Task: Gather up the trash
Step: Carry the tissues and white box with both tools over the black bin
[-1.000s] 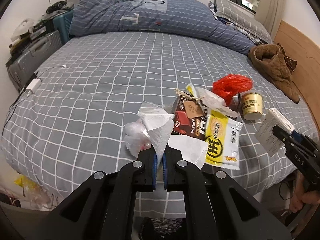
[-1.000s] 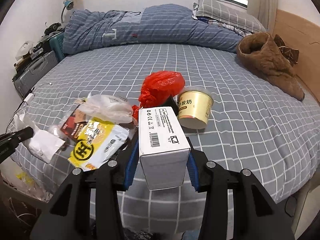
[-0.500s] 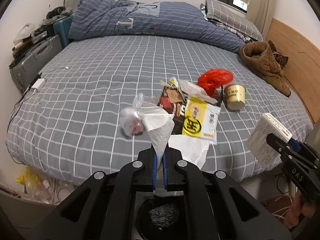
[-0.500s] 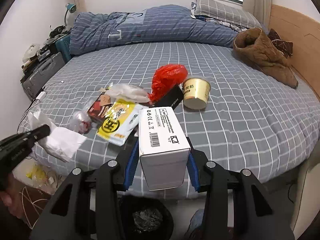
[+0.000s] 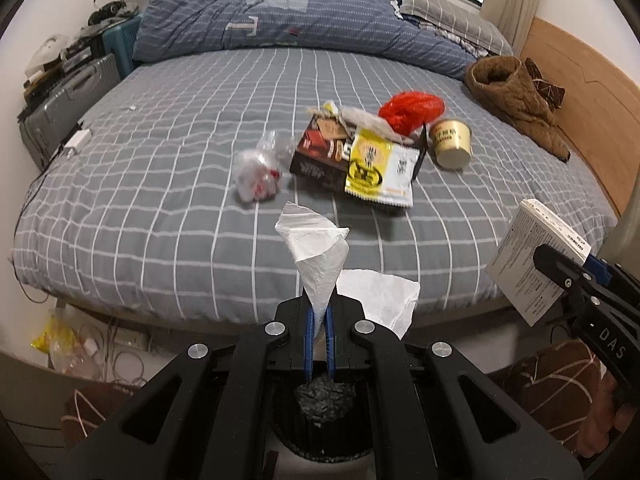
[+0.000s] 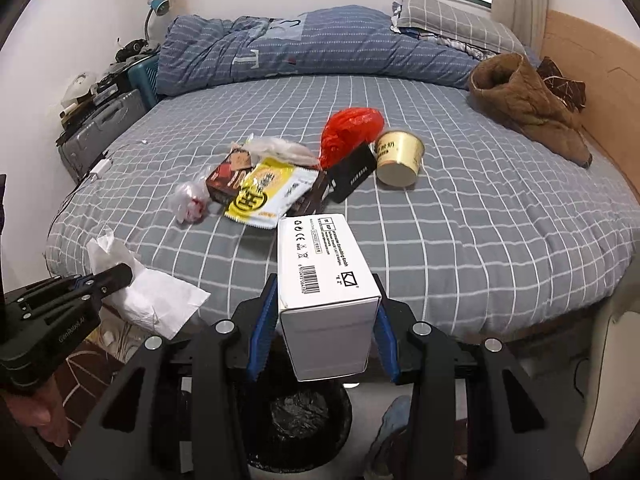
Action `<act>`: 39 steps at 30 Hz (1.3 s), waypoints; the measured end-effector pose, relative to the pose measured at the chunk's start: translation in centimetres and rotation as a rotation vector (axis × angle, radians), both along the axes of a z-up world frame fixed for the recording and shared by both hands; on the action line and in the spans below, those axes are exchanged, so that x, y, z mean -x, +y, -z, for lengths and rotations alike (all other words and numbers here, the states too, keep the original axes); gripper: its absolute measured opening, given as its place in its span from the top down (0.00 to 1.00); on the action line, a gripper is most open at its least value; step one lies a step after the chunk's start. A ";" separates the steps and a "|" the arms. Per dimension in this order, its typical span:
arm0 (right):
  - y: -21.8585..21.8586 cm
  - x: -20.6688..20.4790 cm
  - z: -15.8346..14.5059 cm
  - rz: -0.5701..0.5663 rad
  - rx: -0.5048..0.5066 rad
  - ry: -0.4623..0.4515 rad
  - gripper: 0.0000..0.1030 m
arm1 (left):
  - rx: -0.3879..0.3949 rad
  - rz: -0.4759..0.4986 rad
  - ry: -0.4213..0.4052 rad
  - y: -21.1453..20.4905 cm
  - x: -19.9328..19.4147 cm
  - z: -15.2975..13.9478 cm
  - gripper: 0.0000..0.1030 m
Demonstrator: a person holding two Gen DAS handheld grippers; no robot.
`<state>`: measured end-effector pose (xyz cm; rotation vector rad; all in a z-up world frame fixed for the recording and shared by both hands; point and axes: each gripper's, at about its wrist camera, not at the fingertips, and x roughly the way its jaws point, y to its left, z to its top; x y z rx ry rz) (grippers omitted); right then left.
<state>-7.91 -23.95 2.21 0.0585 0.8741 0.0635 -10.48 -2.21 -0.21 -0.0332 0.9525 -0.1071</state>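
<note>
My left gripper (image 5: pixel 318 332) is shut on a crumpled white tissue (image 5: pixel 320 256), held above the black-lined trash bin (image 5: pixel 324 404) on the floor. My right gripper (image 6: pixel 324 312) is shut on a white cardboard box (image 6: pixel 324 272), also over the bin (image 6: pixel 296 420). On the grey checked bed (image 5: pixel 160 184) lie a red plastic bag (image 5: pixel 412 110), a paper cup (image 5: pixel 452 144), a yellow snack wrapper (image 5: pixel 380 164), a dark chocolate box (image 5: pixel 320 152) and a clear plastic bag (image 5: pixel 258 172). The right gripper with its box (image 5: pixel 532 264) shows at the right of the left wrist view.
A brown garment (image 6: pixel 524 100) lies at the bed's right by the wooden headboard (image 6: pixel 600 92). A folded blue duvet (image 6: pixel 300 44) and pillows line the far side. Suitcases (image 5: pixel 60 108) stand left of the bed. Cables and a yellow bag (image 5: pixel 56 340) lie on the floor.
Both grippers have drawn back from the bed with the tissue and the box still held. The trash bin has come into view beneath them, and the bed's litter looks farther away.
</note>
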 end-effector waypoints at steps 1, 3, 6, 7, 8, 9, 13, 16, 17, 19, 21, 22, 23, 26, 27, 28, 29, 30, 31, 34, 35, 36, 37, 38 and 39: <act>0.0 0.3 0.2 -0.003 -0.002 0.007 0.59 | 0.000 -0.004 0.005 0.2 0.4 0.2 0.96; -0.1 0.9 0.6 -0.003 0.000 0.019 0.59 | 0.004 -0.016 0.016 0.6 1.0 0.7 0.96; -0.5 1.7 1.5 0.003 -0.007 0.042 0.59 | 0.007 -0.017 0.030 0.6 1.9 1.3 0.96; -0.5 1.9 1.8 0.004 -0.009 0.049 0.59 | 0.007 -0.016 0.034 0.6 2.3 1.4 0.96; -0.5 2.1 2.1 0.003 -0.011 0.058 0.59 | 0.008 -0.016 0.037 0.5 2.4 1.5 0.96; -0.4 2.2 2.3 0.000 -0.011 0.065 0.59 | 0.012 -0.019 0.042 0.5 2.7 1.7 0.96; 0.2 2.9 3.1 -0.014 -0.009 0.085 0.60 | 0.019 -0.017 0.061 0.3 3.5 2.5 0.96; 0.8 3.5 3.6 -0.019 -0.003 0.095 0.60 | 0.021 -0.017 0.079 0.3 4.1 3.2 0.96; 0.9 3.6 3.7 -0.021 -0.002 0.099 0.60 | 0.020 -0.015 0.082 0.3 4.2 3.3 0.96; 1.2 4.1 4.4 -0.027 -0.006 0.112 0.61 | 0.011 -0.016 0.099 0.4 4.6 4.0 0.96; 1.6 4.2 5.1 -0.031 -0.006 0.130 0.62 | 0.009 -0.019 0.112 0.5 4.8 4.6 0.96; 1.7 4.3 5.5 -0.035 -0.006 0.137 0.62 | 0.009 -0.019 0.120 0.6 4.9 4.9 0.96; 1.9 4.3 5.8 -0.036 -0.005 0.145 0.62 | 0.009 -0.016 0.131 0.6 5.0 5.5 0.96; 2.4 4.3 7.1 -0.041 -0.008 0.168 0.62 | 0.012 -0.017 0.148 0.8 5.2 6.6 0.96; 2.6 4.3 7.5 -0.044 -0.008 0.174 0.62 | 0.012 -0.018 0.155 0.9 5.2 7.1 0.96; 2.8 4.3 7.9 -0.049 -0.008 0.180 0.63 | 0.013 -0.020 0.158 1.0 5.2 7.4 0.96; 3.0 4.3 8.3 -0.052 -0.008 0.187 0.63 | 0.012 -0.022 0.165 1.2 5.1 7.9 0.96; 3.2 4.3 9.0 -0.057 -0.010 0.199 0.63 | 0.012 -0.023 0.172 1.3 5.1 8.5 0.96; 3.4 4.3 9.4 -0.060 -0.012 0.208 0.63 | 0.009 -0.024 0.180 1.4 5.0 9.0 0.96; 4.1 4.1 11.4 -0.073 -0.005 0.246 0.63 | 0.006 -0.024 0.205 1.5 4.8 10.5 0.96; 4.2 4.0 12.2 -0.078 -0.005 0.262 0.63 | 0.006 -0.025 0.212 1.6 4.8 11.0 0.96; 4.4 3.9 12.8 -0.082 -0.005 0.276 0.63 | 0.007 -0.027 0.222 1.7 4.7 11.5 0.96; 4.5 3.9 13.3 -0.084 -0.004 0.287 0.63 | 0.009 -0.032 0.238 2.0 4.6 12.3 0.96; 4.7 3.8 13.8 -0.087 -0.001 0.295 0.63 | 0.013 -0.035 0.247 2.2 4.4 12.7 0.96; 4.8 3.7 14.3 -0.091 -0.001 0.304 0.63 | 0.018 -0.039 0.256 2.4 4.3 13.2 0.96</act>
